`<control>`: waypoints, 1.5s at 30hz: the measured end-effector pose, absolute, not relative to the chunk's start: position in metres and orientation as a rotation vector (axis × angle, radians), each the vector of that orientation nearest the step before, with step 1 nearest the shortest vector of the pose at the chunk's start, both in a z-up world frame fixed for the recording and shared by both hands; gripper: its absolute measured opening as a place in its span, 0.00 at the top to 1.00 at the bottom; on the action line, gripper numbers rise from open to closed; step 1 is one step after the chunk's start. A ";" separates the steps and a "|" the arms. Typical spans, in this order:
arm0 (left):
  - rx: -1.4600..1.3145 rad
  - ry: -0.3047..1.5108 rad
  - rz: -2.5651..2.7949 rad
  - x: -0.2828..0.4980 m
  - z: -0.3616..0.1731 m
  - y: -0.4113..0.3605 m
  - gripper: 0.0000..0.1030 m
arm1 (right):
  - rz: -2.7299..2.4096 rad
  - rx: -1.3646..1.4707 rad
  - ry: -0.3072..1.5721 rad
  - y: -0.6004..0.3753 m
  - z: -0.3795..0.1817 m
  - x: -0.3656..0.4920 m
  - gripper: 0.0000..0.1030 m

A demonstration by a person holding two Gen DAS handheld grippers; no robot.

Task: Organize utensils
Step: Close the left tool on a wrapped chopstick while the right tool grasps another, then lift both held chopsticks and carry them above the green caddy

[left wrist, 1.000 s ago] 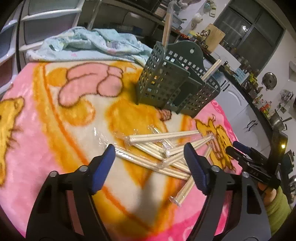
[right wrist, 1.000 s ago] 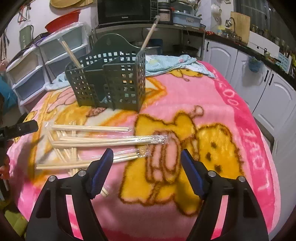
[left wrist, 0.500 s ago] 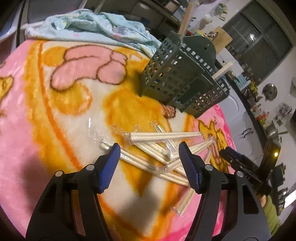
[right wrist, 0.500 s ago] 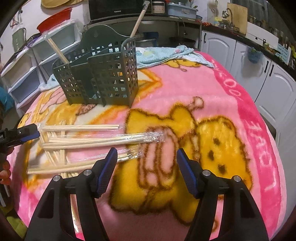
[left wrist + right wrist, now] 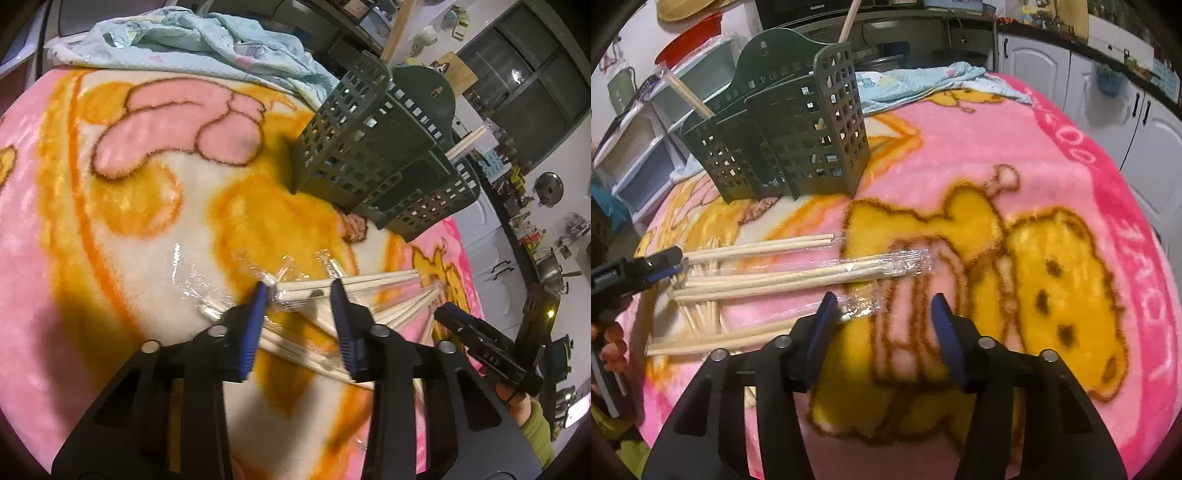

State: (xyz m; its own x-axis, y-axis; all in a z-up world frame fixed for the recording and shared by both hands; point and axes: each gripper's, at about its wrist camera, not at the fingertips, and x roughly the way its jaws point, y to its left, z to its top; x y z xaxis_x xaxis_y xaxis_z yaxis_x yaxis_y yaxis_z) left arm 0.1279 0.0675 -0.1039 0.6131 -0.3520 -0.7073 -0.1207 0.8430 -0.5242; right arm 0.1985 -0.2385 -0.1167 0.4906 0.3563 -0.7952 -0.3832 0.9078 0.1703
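Note:
Several pairs of pale wooden chopsticks in clear plastic wrap (image 5: 354, 284) (image 5: 798, 275) lie crossed on the pink cartoon blanket (image 5: 122, 206). A dark green slotted utensil holder (image 5: 369, 155) (image 5: 786, 140) stands behind them with a few sticks in it. My left gripper (image 5: 298, 293) is low over the pile, jaws closing, with the end of one wrapped pair between the pads; no pad presses on it. My right gripper (image 5: 884, 301) is also closing, and the crinkled wrap end of another pair (image 5: 860, 306) lies beside its left pad, not pinched.
A light blue cloth (image 5: 207, 40) (image 5: 923, 81) is bunched at the far side of the table. White drawer units (image 5: 646, 144) stand at the left, white cabinets (image 5: 1145, 122) at the right. The blanket's pink border (image 5: 1126, 229) marks the table's right edge.
Both grippers have come down closer to the chopsticks and their jaws have narrowed. The left one now straddles the end of a wrapped pair; the right one has reached a wrap end.

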 end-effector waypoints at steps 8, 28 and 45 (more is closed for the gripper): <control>-0.553 0.901 -0.134 0.126 -0.104 0.069 0.84 | 0.500 -0.021 0.967 -0.232 -0.120 0.198 0.78; -0.505 0.752 -0.155 0.105 -0.054 0.073 0.93 | 0.591 -0.034 0.786 -0.222 -0.062 0.154 0.97; -0.373 0.579 -0.311 0.093 0.016 0.034 0.96 | 0.690 -0.119 0.544 -0.189 0.016 0.106 0.97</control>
